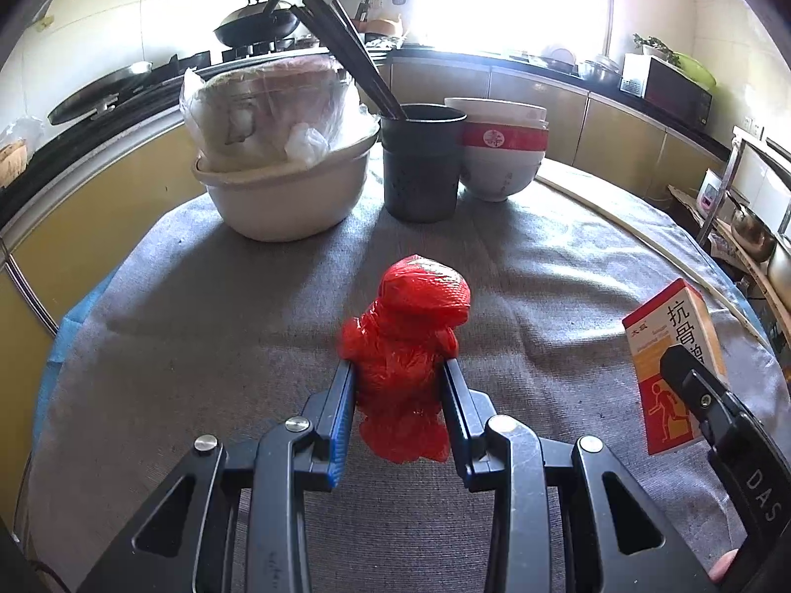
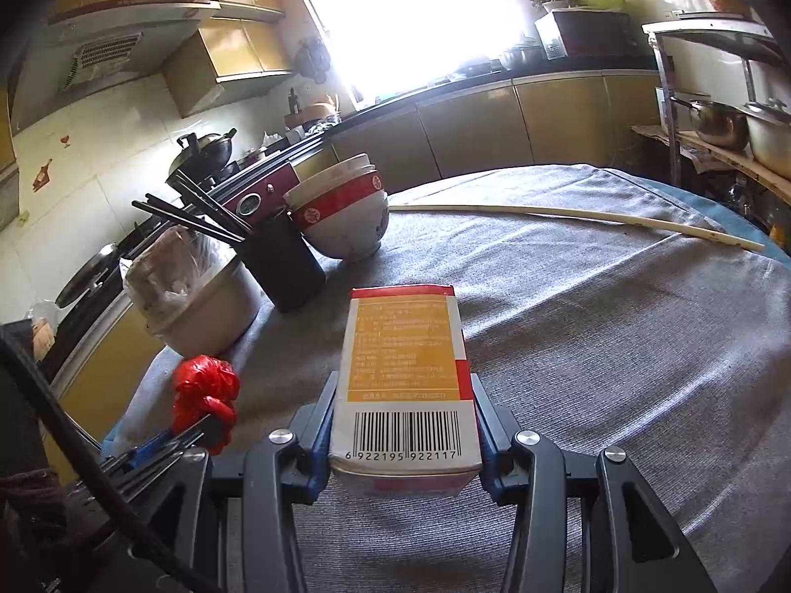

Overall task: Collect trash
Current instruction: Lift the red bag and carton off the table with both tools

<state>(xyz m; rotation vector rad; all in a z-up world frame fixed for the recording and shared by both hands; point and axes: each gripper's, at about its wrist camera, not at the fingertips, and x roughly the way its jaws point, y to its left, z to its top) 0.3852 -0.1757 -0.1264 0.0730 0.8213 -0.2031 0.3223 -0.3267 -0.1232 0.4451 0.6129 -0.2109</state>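
My left gripper (image 1: 399,370) is shut on a crumpled red plastic bag (image 1: 410,346) and holds it over the grey cloth of the table (image 1: 197,346). The bag also shows at the left of the right wrist view (image 2: 205,390). My right gripper (image 2: 405,390) is shut on an orange and white medicine box (image 2: 403,370) with a barcode facing up. That box and one right finger show at the right edge of the left wrist view (image 1: 675,360).
At the table's far side stand stacked beige basins with a bagged item (image 1: 282,158), a black holder with chopsticks (image 1: 420,163) and stacked white and red bowls (image 1: 499,148). A long pale stick (image 2: 568,220) lies across the far right. Kitchen counters surround the table.
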